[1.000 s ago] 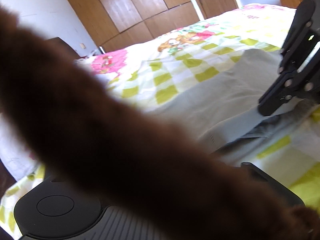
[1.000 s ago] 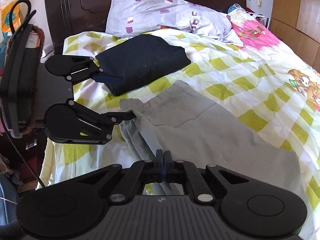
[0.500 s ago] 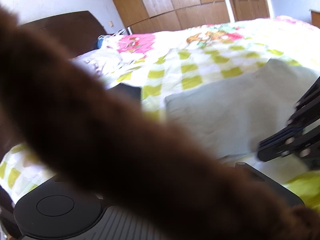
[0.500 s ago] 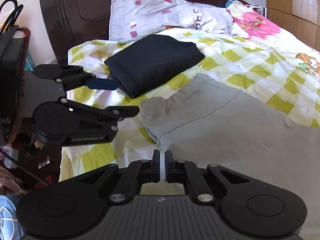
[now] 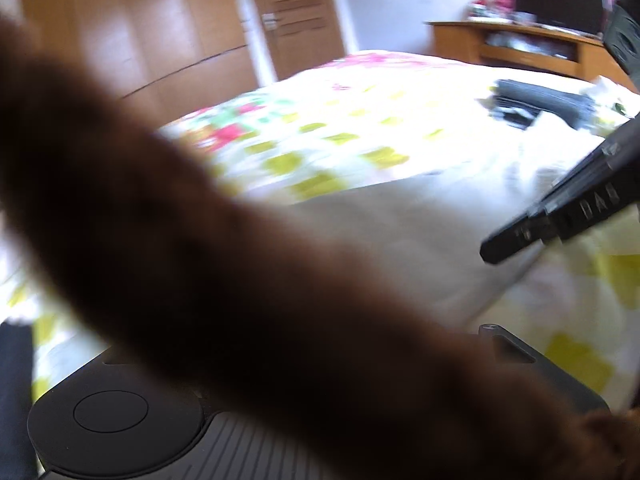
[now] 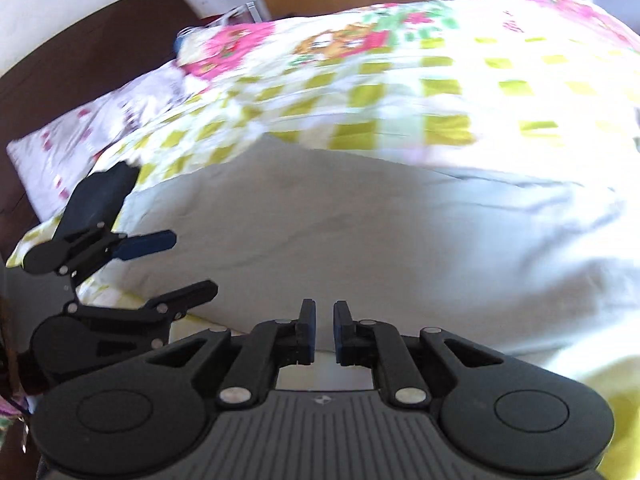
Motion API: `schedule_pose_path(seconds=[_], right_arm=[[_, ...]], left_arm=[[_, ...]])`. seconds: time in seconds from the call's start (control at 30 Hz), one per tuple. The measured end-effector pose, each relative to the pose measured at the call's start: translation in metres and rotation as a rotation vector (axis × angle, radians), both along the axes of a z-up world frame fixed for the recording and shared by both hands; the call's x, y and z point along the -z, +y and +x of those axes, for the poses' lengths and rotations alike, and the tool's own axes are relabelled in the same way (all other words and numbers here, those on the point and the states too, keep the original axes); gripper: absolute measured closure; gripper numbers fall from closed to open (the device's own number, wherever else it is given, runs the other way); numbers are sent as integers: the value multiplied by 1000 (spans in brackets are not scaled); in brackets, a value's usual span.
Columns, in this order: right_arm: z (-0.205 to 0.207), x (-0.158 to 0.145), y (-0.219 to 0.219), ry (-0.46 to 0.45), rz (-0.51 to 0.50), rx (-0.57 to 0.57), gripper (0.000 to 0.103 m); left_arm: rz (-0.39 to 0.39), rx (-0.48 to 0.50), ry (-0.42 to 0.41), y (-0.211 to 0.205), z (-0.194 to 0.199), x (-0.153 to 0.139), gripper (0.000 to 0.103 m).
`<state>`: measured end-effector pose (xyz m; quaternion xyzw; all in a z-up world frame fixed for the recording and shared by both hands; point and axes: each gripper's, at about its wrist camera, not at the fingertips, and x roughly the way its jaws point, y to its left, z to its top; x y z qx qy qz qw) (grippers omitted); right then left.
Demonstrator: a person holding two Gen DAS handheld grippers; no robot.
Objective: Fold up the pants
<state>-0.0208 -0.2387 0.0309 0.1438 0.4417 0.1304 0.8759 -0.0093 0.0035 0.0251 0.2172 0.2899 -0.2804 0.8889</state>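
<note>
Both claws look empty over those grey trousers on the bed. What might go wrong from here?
Two risks, both guesses. A brown fuzzy strap covers much of the left camera's view, so the left gripper may be aimed poorly. Both grippers are open near the same edge of the light grey pants, so the right gripper might bump the left.

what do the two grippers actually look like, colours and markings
Both are matte black plastic. The right gripper has a ribbed base, two round discs at its sides, silver pivot bolts on angled linkage arms, and blue-edged pads on its jaws. The left gripper matches it, with one blue pad showing. A blurred brown furry band covers most of the left wrist view.
</note>
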Motion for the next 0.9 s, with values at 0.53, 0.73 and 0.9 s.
schedule_pose_path(seconds=[0.53,0.73,0.9], right_arm=[[-51,28,-199,0,260,638,64],[-40,36,-217,-44,307,697,77],[-50,32,-220,-70,302,712,82]], left_arm=[[135,286,13,-154,-14,36,37],[157,276,21,-163,-11,35,37],[149,265,15,-167,-12,34,41]])
